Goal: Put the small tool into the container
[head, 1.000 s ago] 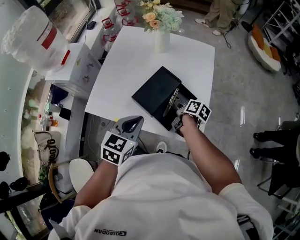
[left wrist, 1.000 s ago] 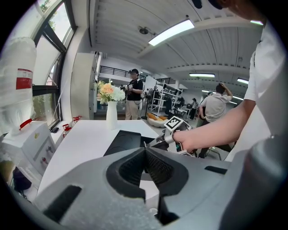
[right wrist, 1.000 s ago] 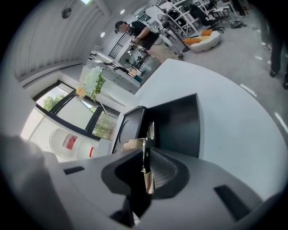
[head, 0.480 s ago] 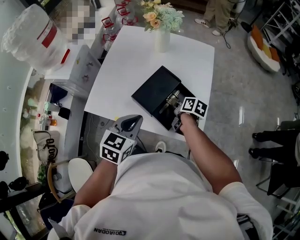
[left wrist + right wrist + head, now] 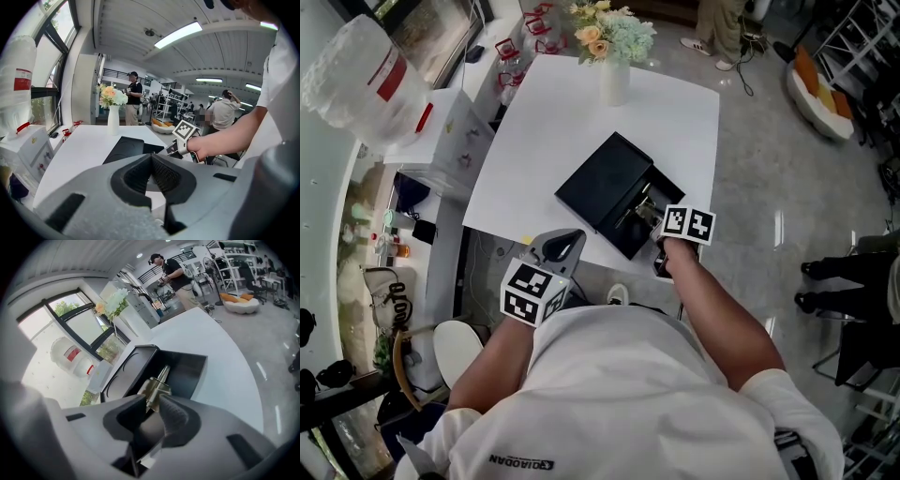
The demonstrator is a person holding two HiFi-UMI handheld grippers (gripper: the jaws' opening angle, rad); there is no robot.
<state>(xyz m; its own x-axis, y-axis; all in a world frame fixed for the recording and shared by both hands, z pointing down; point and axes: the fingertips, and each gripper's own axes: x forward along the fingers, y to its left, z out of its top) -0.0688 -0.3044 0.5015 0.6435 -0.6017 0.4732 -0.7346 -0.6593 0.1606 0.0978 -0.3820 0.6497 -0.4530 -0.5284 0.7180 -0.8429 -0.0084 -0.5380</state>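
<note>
A black box (image 5: pixel 598 178) lies on the white table (image 5: pixel 553 122), its lid slid aside so the near-right end is uncovered. The small metal tool (image 5: pixel 639 202) lies in that uncovered part, also seen in the right gripper view as the brass-coloured tool (image 5: pixel 157 384) inside the box (image 5: pixel 190 369). My right gripper (image 5: pixel 658 225) hovers at the box's near end. Its jaws (image 5: pixel 152 401) stand apart and are closing; the tool lies just past the fingertips, with no pad touching it. My left gripper (image 5: pixel 567 246) hangs below the table's near edge, its jaws (image 5: pixel 151 157) shut and holding nothing.
A white vase of flowers (image 5: pixel 614 80) stands at the table's far edge. A large water jug (image 5: pixel 356 70) and a white cabinet (image 5: pixel 441 127) are to the left. A round stool (image 5: pixel 459 347) sits below. People stand in the background (image 5: pixel 133 98).
The right gripper has let go of the tool and drawn back slightly toward the table's near edge. The tool now lies in the box. The left gripper has not moved.
</note>
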